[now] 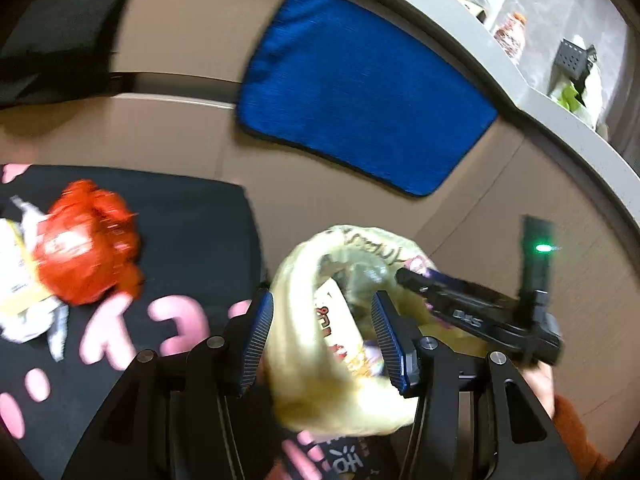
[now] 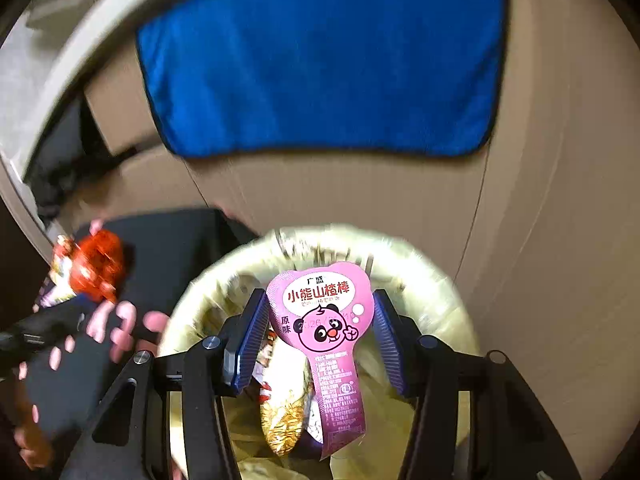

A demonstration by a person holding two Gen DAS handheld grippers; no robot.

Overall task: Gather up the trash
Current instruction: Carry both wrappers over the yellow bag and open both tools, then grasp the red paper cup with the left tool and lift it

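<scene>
My right gripper (image 2: 320, 304) is shut on a pink snack wrapper (image 2: 324, 312) with a panda face, which hangs over the open mouth of a bin lined with a yellowish bag (image 2: 432, 280). A gold wrapper (image 2: 284, 420) and other packets lie inside the bin. My left gripper (image 1: 324, 320) stands open over the near rim of the bin (image 1: 296, 280), its pads holding nothing. The right gripper (image 1: 416, 280) reaches in from the right over the bin. A crumpled red wrapper (image 1: 84, 248) lies on the black mat (image 1: 192, 232) at the left, also seen as the red wrapper (image 2: 98, 264).
White and yellow wrappers (image 1: 16, 280) lie beside the red one. A blue cloth (image 1: 360, 92) hangs on the brown cardboard wall behind the bin. A grey curved ledge (image 1: 560, 120) runs along the upper right. A hand (image 2: 28, 440) holds the left gripper (image 2: 24, 340).
</scene>
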